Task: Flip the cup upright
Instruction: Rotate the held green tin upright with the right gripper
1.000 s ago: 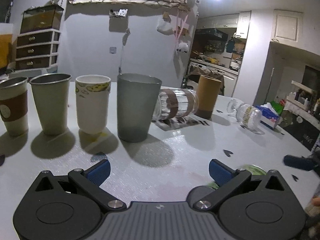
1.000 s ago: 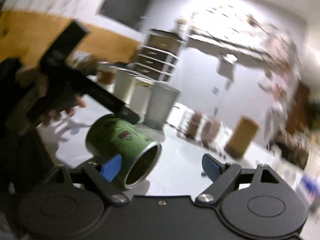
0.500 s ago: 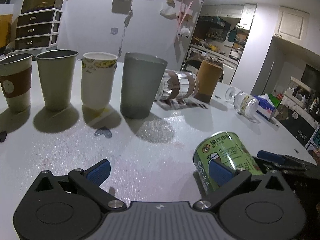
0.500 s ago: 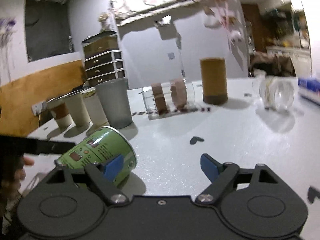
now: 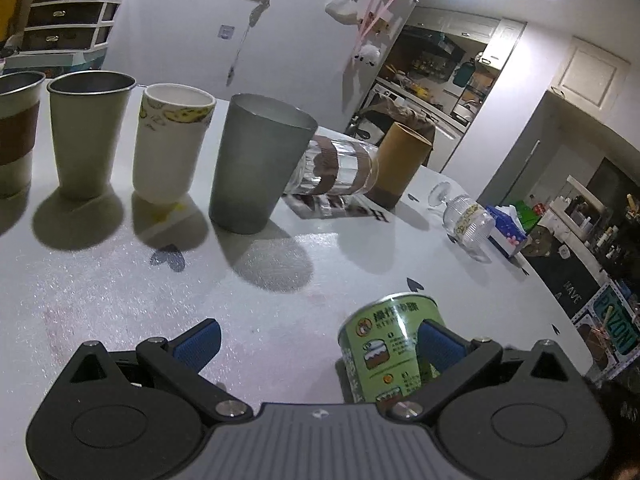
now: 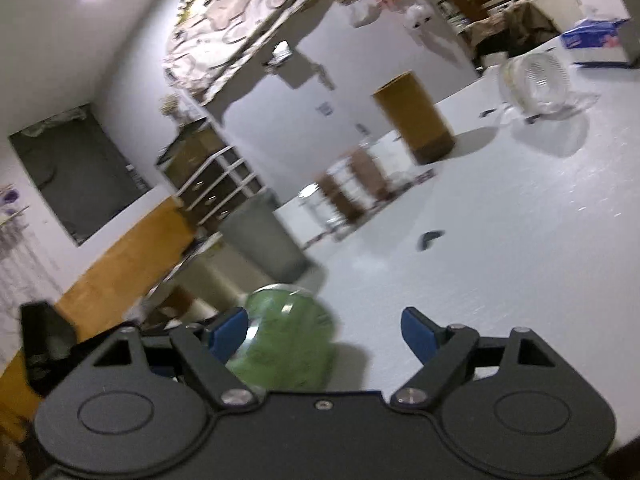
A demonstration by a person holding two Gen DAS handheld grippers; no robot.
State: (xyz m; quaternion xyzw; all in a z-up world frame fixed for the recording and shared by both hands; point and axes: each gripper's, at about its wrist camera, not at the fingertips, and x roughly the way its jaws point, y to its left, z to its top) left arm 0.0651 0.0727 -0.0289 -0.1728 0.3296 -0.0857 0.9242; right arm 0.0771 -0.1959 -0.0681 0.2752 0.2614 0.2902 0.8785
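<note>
A green printed metal cup (image 5: 386, 344) stands on the white table (image 5: 280, 304), close in front of my left gripper's right finger (image 5: 438, 340). My left gripper (image 5: 316, 338) is open and holds nothing. In the tilted, blurred right wrist view the same green cup (image 6: 290, 336) sits between my right gripper's blue pads, nearer the left pad (image 6: 228, 330). My right gripper (image 6: 322, 332) is open. I cannot tell whether the left pad touches the cup.
Several upright cups stand in a row at the back left, ending with a grey tumbler (image 5: 258, 164). Behind it a clear glass with brown bands (image 5: 336, 168) lies on its side beside a brown cylinder (image 5: 400, 164). A clear stemmed glass (image 5: 464, 220) lies by a tissue box (image 5: 508, 230).
The green cup went from lying on its side in the right gripper's reach to standing on the table. The right gripper has tilted and pulled back. The left gripper moved closer to the cup.
</note>
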